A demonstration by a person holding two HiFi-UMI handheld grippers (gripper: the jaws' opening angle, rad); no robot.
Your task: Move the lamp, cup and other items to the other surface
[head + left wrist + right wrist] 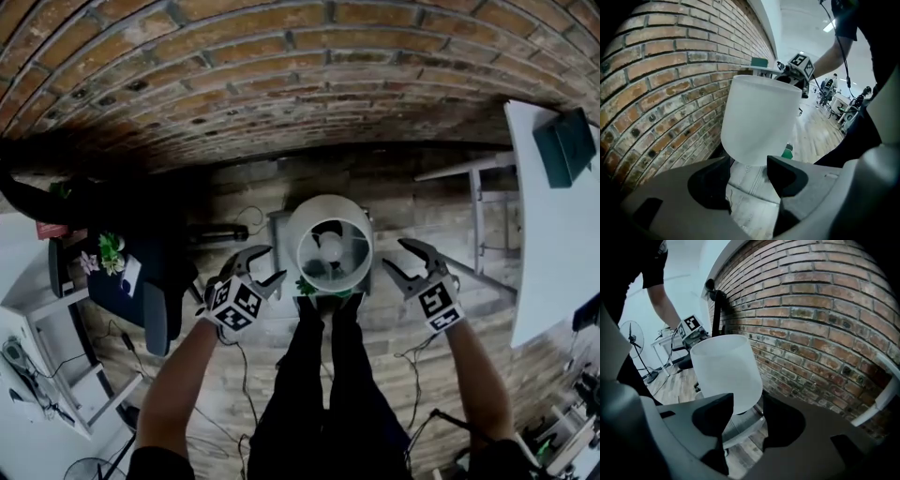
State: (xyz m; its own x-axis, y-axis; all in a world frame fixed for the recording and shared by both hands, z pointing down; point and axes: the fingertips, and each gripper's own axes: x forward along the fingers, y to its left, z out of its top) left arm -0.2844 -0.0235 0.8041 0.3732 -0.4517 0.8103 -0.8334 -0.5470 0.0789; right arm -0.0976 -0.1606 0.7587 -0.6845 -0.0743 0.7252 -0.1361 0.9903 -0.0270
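Note:
The lamp's white shade (330, 246) stands on a small grey table (279, 225) against the brick wall, just in front of the person's legs. My left gripper (268, 266) hangs open to the left of the shade, apart from it. My right gripper (397, 255) hangs open to the right, also apart. In the left gripper view the shade (759, 122) fills the space beyond the open jaws of the left gripper (750, 165), with nothing between them. The right gripper view shows the shade (726, 371) past the empty right gripper (747, 404). A small green item (787, 151) sits by the lamp's base.
A white table (553, 234) with a dark green box (565, 145) stands at the right. On the left are a dark office chair (159, 300) and a desk with a small plant (110, 253). Cables lie on the wooden floor (234, 375). A standing fan (633, 341) is farther off.

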